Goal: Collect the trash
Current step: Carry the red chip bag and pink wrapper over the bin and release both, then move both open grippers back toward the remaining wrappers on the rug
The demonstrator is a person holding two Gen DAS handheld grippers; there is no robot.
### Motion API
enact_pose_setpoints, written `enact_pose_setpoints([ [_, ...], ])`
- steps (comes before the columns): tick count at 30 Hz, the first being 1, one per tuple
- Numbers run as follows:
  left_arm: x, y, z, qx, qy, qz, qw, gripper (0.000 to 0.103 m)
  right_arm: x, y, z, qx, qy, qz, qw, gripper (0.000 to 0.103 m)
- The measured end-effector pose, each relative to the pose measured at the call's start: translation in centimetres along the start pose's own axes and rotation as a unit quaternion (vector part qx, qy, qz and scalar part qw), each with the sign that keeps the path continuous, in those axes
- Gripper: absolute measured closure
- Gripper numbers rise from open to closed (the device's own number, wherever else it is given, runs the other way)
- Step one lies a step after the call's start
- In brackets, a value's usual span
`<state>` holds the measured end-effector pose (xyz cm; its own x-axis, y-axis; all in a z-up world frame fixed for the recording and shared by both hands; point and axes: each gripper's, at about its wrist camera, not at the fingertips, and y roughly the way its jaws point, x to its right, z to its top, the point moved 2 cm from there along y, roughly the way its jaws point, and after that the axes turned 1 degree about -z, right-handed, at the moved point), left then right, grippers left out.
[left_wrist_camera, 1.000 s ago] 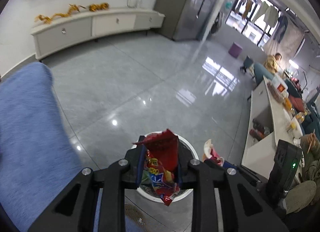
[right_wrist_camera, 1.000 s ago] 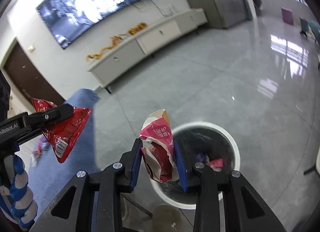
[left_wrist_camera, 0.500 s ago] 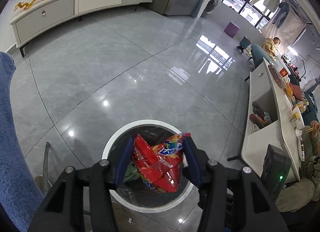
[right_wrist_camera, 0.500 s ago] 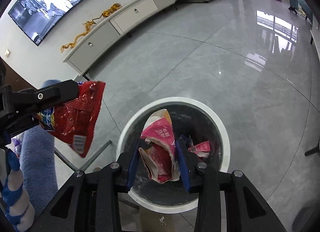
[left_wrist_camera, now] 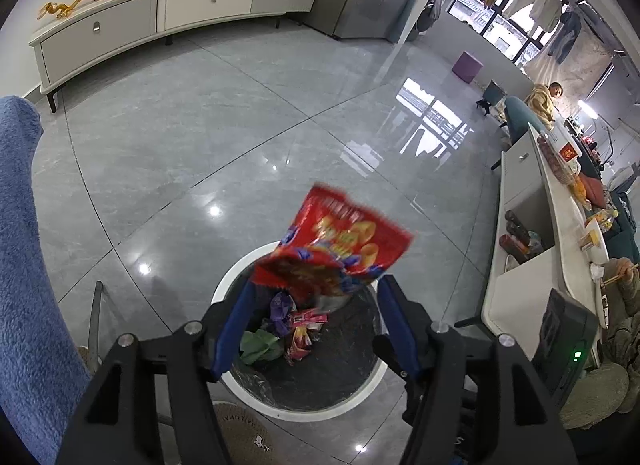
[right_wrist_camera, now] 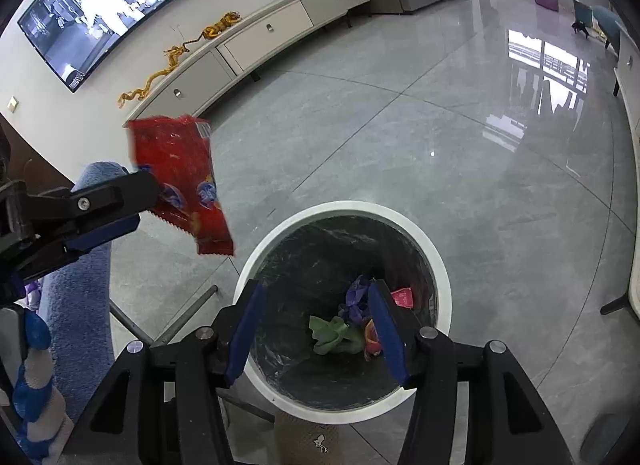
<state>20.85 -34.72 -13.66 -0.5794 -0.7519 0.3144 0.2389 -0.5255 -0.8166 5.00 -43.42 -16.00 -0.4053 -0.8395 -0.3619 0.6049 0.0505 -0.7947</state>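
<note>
glossy crinkled foil snack bag (left_wrist_camera: pixel 340 241), polished grey floor tiles (left_wrist_camera: pixel 240 113), fuzzy blue cloth (left_wrist_camera: pixel 24 265), shiny black bin liner (right_wrist_camera: pixel 320 257).

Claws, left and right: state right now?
Left claw: open, red snack bag at its tips over the trash bin; whether a finger touches it cannot be told.
Right claw: open, empty, over the bin.

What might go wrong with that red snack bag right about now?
1. The left gripper is spread wide open, so the red snack bag looks loose. In the right wrist view it hangs left of the white bin's rim, so it may land on the floor.
2. The bag looks light and blurred, so it could flutter onto the blue cloth nearby.
</note>
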Motion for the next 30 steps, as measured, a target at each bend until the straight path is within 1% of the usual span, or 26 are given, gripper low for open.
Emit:
enact_pose_setpoints([
  [2, 0.0, -0.5, -0.2, 0.001, -0.001, -0.005, 1.0, 0.041, -0.1, -0.5, 0.1, 0.005, 0.0, -0.003, 1.0, 0.05],
  [5, 0.0, -0.9, -0.3, 0.0, -0.002, -0.004, 1.0, 0.038, -0.3, -1.5, 0.0, 0.012, 0.001, -0.007, 1.0, 0.049],
  [9, 0.3, -2.0, -0.7, 0.008, -0.003, -0.004, 1.0, 0.037, -0.6, -2.7, -0.2, 0.02, 0.001, -0.01, 1.0, 0.049],
  [13, 0.6, -3.9, -1.1, 0.027, 0.001, 0.007, 0.9996, 0.037, -1.4, -4.2, 0.0, 0.035, -0.002, -0.008, 0.999, 0.049],
  [17, 0.8, -6.8, -1.7, 0.061, 0.008, 0.032, 0.9976, 0.037, -2.9, -6.0, 0.3, 0.056, -0.018, -0.006, 0.998, 0.049],
  [23, 0.7, -12.3, -3.6, 0.12, 0.02, 0.081, 0.9893, 0.037, -6.0, -8.9, 0.2, 0.088, -0.047, -0.003, 0.995, 0.046],
  [29, -0.1, -18.7, -6.2, 0.178, 0.025, 0.134, 0.9745, 0.036, -10.0, -11.9, -0.3, 0.119, -0.082, 0.015, 0.989, 0.044],
  [30, -0.4, -20.1, -6.8, 0.191, 0.025, 0.146, 0.9704, 0.035, -10.8, -12.3, -0.5, 0.123, -0.088, 0.02, 0.988, 0.043],
])
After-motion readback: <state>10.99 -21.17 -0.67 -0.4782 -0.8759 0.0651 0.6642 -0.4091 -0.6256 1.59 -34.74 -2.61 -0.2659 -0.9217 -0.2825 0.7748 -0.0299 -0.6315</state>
